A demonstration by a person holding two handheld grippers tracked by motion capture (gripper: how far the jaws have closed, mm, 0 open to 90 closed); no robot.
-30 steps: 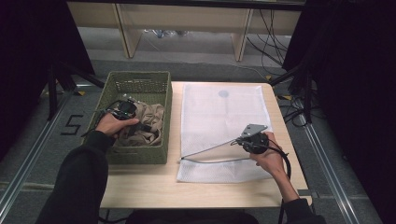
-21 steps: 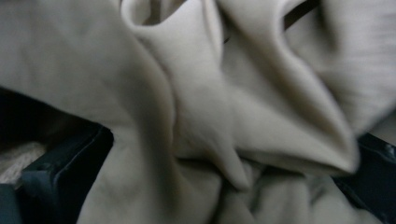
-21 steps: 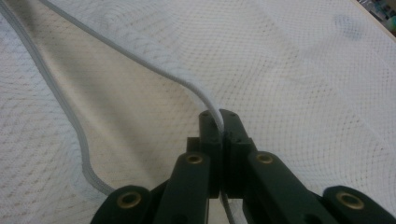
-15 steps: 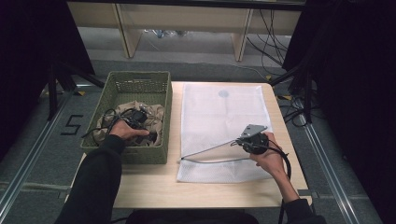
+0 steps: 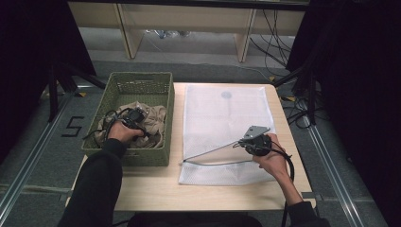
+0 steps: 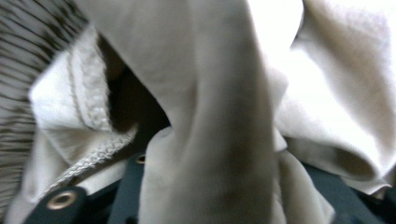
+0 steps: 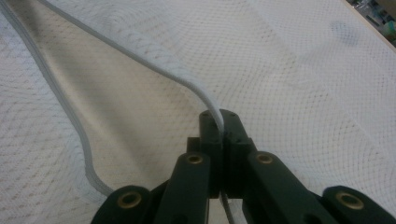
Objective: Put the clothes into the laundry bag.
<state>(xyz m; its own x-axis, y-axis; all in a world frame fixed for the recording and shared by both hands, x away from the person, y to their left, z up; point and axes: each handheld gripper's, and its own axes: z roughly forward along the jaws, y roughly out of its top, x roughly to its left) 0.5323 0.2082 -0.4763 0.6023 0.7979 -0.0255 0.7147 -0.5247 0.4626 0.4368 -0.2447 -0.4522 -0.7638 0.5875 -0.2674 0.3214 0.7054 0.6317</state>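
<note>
A crumpled beige cloth (image 5: 153, 120) lies in the green wicker basket (image 5: 142, 80) at the table's left. My left gripper (image 5: 142, 127) is down in the basket. Its jaws have just been closing, and a thick fold of the cloth (image 6: 219, 93) is bunched between them in the left gripper view (image 6: 219, 186). A white mesh bag (image 5: 222, 113) lies flat on the table's right half. My right gripper (image 5: 240, 143) is shut on the corded rim of the bag's mouth (image 7: 187, 84) and holds it up off the lower layer, so the mouth gapes toward the left.
The wooden table (image 5: 156, 189) has bare room in front of the basket and bag. Shelving legs and cables stand on the floor beyond the far edge. Dark curtains hang on both sides.
My left hand has moved right and down into the basket, onto the beige cloth. The right gripper and the lifted bag rim have stayed put.
</note>
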